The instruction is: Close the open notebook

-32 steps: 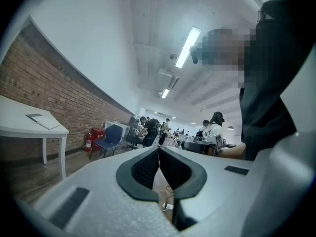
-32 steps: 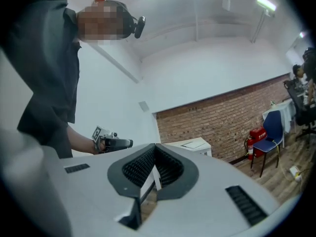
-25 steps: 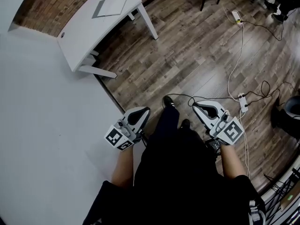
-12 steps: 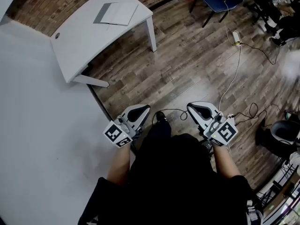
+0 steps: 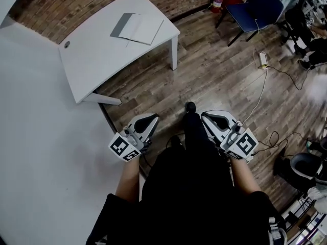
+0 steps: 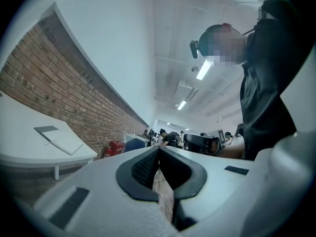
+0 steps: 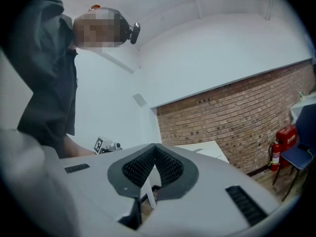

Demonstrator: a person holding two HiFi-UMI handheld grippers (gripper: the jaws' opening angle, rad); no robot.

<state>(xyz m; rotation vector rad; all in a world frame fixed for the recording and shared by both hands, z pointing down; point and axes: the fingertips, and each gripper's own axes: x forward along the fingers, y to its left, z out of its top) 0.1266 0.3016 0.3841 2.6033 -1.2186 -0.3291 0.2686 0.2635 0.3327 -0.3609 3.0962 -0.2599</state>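
The notebook (image 5: 138, 28) lies apparently open and untouched near the far edge of the white table (image 5: 97, 60), well apart from the person. The left tongs (image 5: 151, 119) and right tongs (image 5: 209, 117) are pressed together, empty, over the wooden floor (image 5: 214, 70). Judged not begun: approach and closing both remain.

The notebook (image 5: 137, 28) (on the far table (image 5: 97, 55)) looks open, though too small to tell.

Fire extinguisher (image 5: 218, 0) stands beside a blue chair (image 5: 259, 5).
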